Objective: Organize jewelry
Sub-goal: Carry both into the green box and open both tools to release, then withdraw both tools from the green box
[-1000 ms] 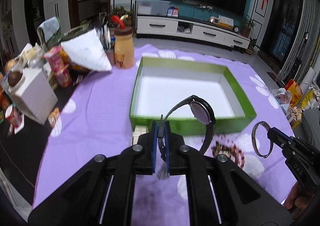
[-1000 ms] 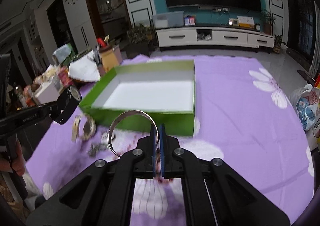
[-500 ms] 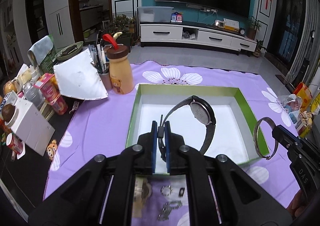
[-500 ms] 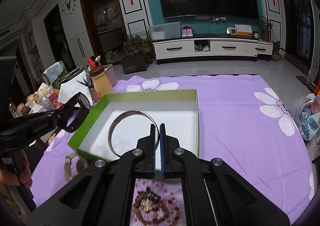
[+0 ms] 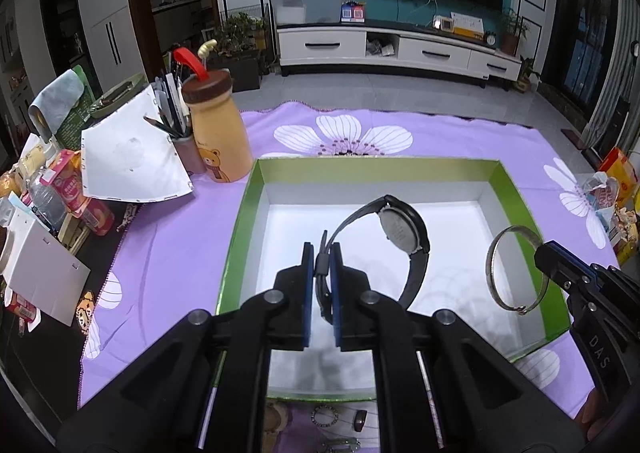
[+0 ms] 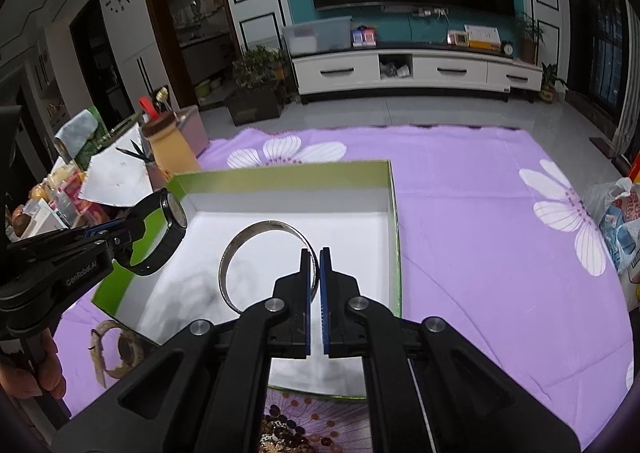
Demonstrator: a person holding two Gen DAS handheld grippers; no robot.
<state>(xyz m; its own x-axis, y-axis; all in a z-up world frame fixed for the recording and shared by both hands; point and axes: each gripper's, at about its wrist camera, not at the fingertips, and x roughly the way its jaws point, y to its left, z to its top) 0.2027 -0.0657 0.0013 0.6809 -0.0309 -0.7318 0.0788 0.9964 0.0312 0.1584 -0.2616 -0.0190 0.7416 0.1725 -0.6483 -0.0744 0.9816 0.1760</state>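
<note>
Green box [image 5: 516, 197] lay long axis left-right on purple cloth [image 5: 180, 237], left gripper [image 5: 321, 253] pinched black watch [image 5: 402, 231] strap, face tilted right, right gripper [image 6: 315, 259] clamped upright silver bangle [image 6: 256, 233], both above box interior.

Green box [image 5: 516, 189], purple floral cloth [image 5: 180, 237]

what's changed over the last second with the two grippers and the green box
Both grippers carried their pieces forward from the purple cloth in front of the green box to above its white floor: the left gripper with the black watch, the right gripper with the silver bangle. Nothing was let go. Both grips stay shut, the box is still empty, and the gold watch and beads remain on the cloth.
</note>
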